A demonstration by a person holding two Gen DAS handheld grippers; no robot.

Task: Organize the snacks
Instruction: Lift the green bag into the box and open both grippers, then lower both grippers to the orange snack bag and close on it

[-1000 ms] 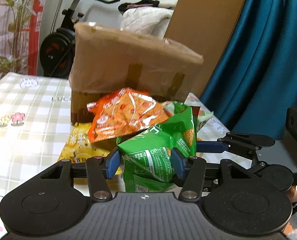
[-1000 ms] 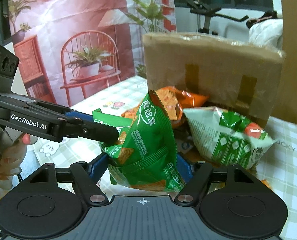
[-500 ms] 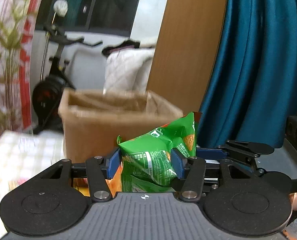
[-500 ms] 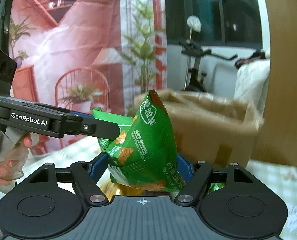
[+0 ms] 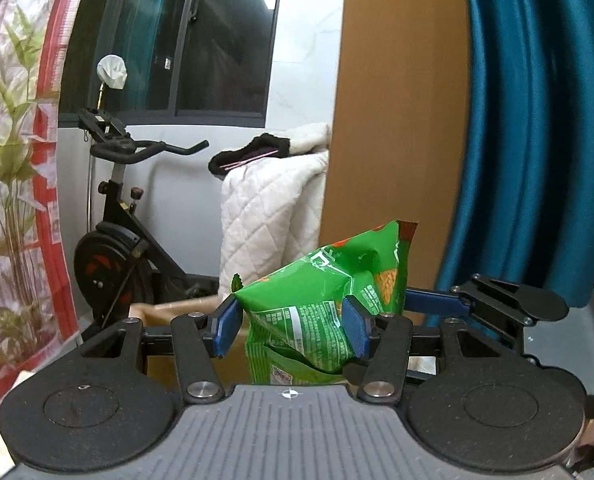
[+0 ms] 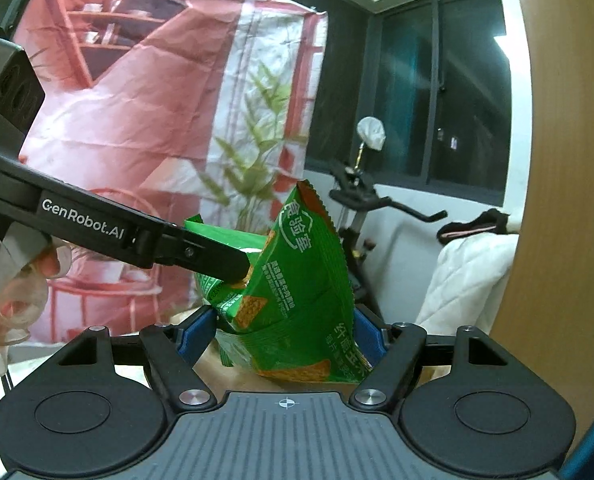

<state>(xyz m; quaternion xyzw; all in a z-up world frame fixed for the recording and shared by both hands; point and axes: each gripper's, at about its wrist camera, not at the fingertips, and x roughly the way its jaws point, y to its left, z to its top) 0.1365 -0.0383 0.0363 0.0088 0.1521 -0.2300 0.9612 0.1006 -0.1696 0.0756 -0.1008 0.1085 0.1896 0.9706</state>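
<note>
A green snack bag (image 5: 321, 312) is held up in the air by both grippers at once. My left gripper (image 5: 289, 330) is shut on its lower part, blue pads pressing either side. My right gripper (image 6: 281, 332) is shut on the same green snack bag (image 6: 297, 280). The left gripper's fingers (image 6: 201, 252) reach in from the left in the right wrist view; the right gripper's fingers (image 5: 477, 304) reach in from the right in the left wrist view. The cardboard box (image 5: 185, 308) shows only as a brown rim low behind the bag.
An exercise bike (image 5: 113, 248) and a white quilt (image 5: 273, 208) stand behind. A wooden panel (image 5: 393, 120) and a teal curtain (image 5: 537, 120) are to the right. A red printed backdrop (image 6: 137, 120) hangs on the left.
Both grippers have lifted the green bag well up from the table. The other snack bags and the table have dropped out of sight, and the box has sunk to the bottom of the view.
</note>
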